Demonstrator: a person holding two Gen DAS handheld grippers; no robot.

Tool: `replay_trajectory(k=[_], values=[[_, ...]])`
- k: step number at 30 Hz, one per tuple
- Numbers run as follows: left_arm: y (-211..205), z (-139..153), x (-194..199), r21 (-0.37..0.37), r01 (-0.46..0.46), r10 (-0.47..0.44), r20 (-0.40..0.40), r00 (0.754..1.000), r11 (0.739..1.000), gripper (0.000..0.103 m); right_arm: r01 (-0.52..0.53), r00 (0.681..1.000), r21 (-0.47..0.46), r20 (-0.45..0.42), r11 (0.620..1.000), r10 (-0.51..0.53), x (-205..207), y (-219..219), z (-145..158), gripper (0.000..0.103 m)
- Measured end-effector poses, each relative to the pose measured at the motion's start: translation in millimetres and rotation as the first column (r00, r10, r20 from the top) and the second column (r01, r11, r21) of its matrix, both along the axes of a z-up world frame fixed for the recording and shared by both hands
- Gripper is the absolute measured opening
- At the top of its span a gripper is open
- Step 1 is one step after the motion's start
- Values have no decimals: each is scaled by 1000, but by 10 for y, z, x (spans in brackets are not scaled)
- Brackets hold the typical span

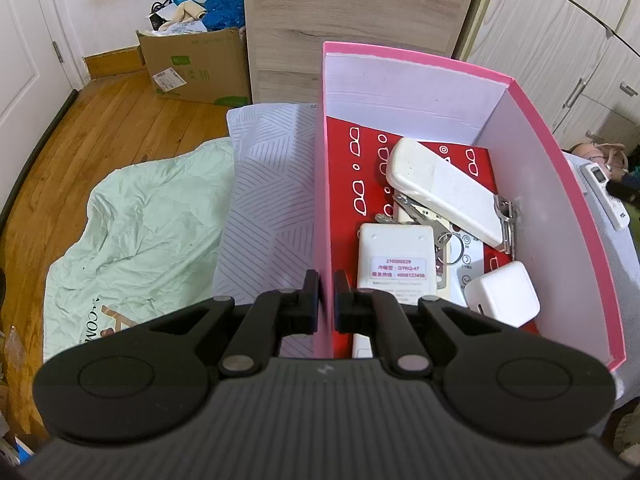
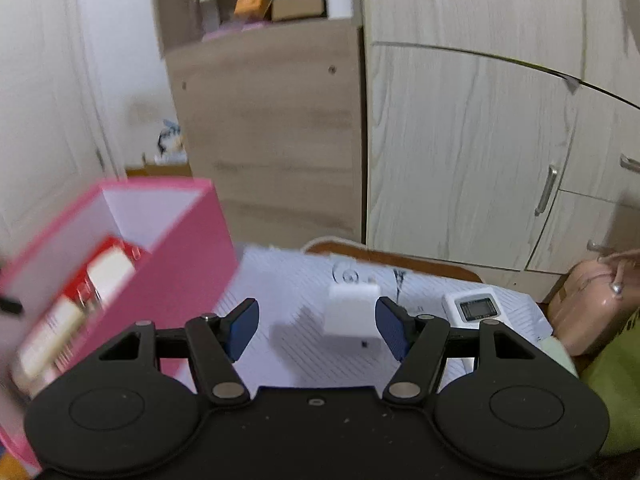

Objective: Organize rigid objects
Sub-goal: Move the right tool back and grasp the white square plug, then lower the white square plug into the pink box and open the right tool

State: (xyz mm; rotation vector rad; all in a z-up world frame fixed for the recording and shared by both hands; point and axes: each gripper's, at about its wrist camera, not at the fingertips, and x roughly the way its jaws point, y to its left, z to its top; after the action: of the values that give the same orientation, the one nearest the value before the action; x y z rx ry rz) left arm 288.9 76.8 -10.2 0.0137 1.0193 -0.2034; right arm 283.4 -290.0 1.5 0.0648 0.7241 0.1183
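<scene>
Right claw (image 2: 316,326) gapes, white charger (image 2: 352,312) between pads, nearer the right one.

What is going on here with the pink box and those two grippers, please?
A person is tidying small hard items into a pink box on the bed. The left hand-held gripper is shut on the box's near wall, holding it steady. Inside lie a white remote, a flat white device with a label, keys and a white charger. The right hand-held gripper is open, with another white charger between its fingers, not gripped.

Pink box (image 1: 576,208), red patterned lining (image 1: 360,168), white remotes (image 1: 444,190).
</scene>
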Motion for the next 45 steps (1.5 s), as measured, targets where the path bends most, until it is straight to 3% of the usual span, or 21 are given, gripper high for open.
replay_trajectory(k=[8, 11, 14, 19, 24, 25, 26, 27, 36, 45], values=[[-15, 0, 9, 10, 10, -10, 4, 1000, 1000, 6, 11, 999, -84, 34, 996, -8, 119, 20, -245, 70], [3, -9, -1, 5, 19, -19, 5, 1000, 1000, 6, -3, 999, -87, -40, 996, 0, 212, 23, -377, 63], [30, -5, -4, -6, 28, -28, 3, 1000, 1000, 6, 16, 999, -93, -50, 996, -20, 250, -4, -445, 63], [32, -8, -11, -3, 39, -39, 8, 999, 999, 6, 44, 998, -27, -49, 999, -46, 347, -67, -507, 68], [38, -11, -6, -8, 45, -45, 5, 999, 999, 7, 82, 994, -61, -67, 995, -86, 515, -25, -645, 72], [32, -10, -11, -5, 47, -47, 7, 999, 999, 7, 95, 993, -73, -66, 993, -100, 544, -15, -668, 71], [30, -11, -14, -4, 48, -48, 8, 999, 999, 7, 104, 991, -86, -70, 991, -110, 575, -5, -687, 57], [34, -12, -15, -6, 49, -49, 9, 999, 999, 7, 106, 990, -91, -79, 990, -113, 606, 6, -700, 54], [36, -8, -22, -15, 52, -52, 8, 999, 999, 7, 223, 961, 36, -173, 974, -213, 647, -45, -546, 54], [37, 2, -26, -14, 48, -48, 6, 999, 999, 7, 210, 975, 141, -104, 967, -196, 419, 32, -151, 54]])
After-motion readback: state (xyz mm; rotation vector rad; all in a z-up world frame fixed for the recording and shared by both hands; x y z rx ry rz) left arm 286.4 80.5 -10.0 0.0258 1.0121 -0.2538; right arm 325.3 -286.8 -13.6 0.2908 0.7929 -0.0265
